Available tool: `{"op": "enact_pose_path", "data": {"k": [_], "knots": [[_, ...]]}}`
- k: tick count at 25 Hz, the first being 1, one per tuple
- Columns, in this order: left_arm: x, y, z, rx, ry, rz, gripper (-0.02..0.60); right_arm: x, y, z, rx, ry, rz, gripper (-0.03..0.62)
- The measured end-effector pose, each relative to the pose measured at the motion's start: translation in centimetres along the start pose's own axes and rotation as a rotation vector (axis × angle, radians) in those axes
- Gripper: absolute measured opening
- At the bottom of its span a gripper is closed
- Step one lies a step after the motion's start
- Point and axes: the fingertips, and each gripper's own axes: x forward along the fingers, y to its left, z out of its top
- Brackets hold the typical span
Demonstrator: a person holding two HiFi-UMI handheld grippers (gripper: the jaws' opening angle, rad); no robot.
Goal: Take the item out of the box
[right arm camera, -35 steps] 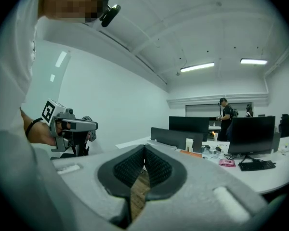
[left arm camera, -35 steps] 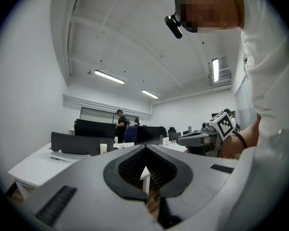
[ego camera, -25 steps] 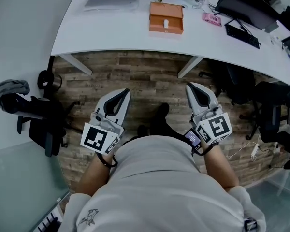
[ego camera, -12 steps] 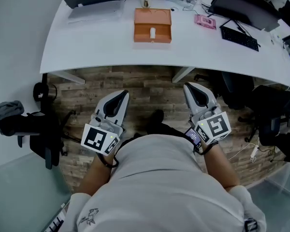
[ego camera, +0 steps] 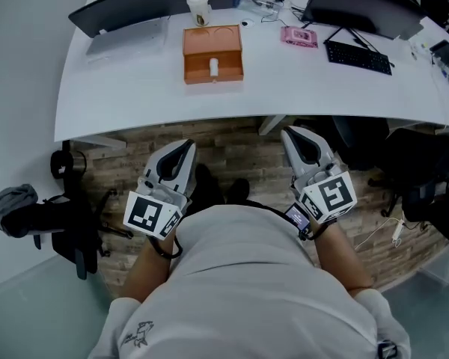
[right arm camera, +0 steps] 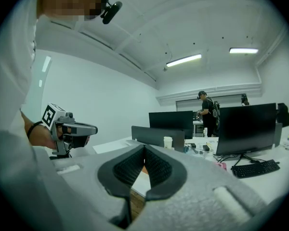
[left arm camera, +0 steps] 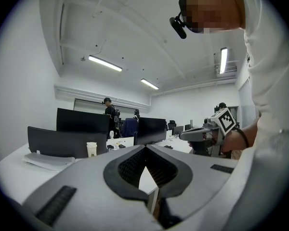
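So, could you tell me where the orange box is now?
In the head view, the orange box sits on the white desk, left of centre, near the paper cup.

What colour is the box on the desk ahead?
The box is orange; the head view shows it best.

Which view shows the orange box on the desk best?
Head view: the orange rectangular box sits whole on the white curved desk, a small white item at its front. In the left gripper view the shut left claw hides nearly all of it; in the right gripper view the shut right claw does too.
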Motion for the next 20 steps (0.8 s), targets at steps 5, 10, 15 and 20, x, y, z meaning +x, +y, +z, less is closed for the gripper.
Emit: {"op": "enact_pose_path", "data": {"k": [5,10,15,20], "knots": [[3.3,0.6,0.3,0.044,0.000,-0.034,-0.002,1.5,-1.5,-0.3,0.029,0.033,0.016,0.003],[6.3,2.3,0.7,0.032,0.002,-0.074,-0.002,3.1,-3.9,0.2,0.043,0.043,-0.027,0.003],[9.2,4.9,0.7,0.054,0.015,-0.095,-0.002,6.2,-6.1,0.3,0.053,0.068,-0.036,0.003],[11.8,8.8,0.6,0.038,0.024,-0.104,-0.002,10.8,-7.5,0.3,0.054,0.087,-0.022,0.003]]}}
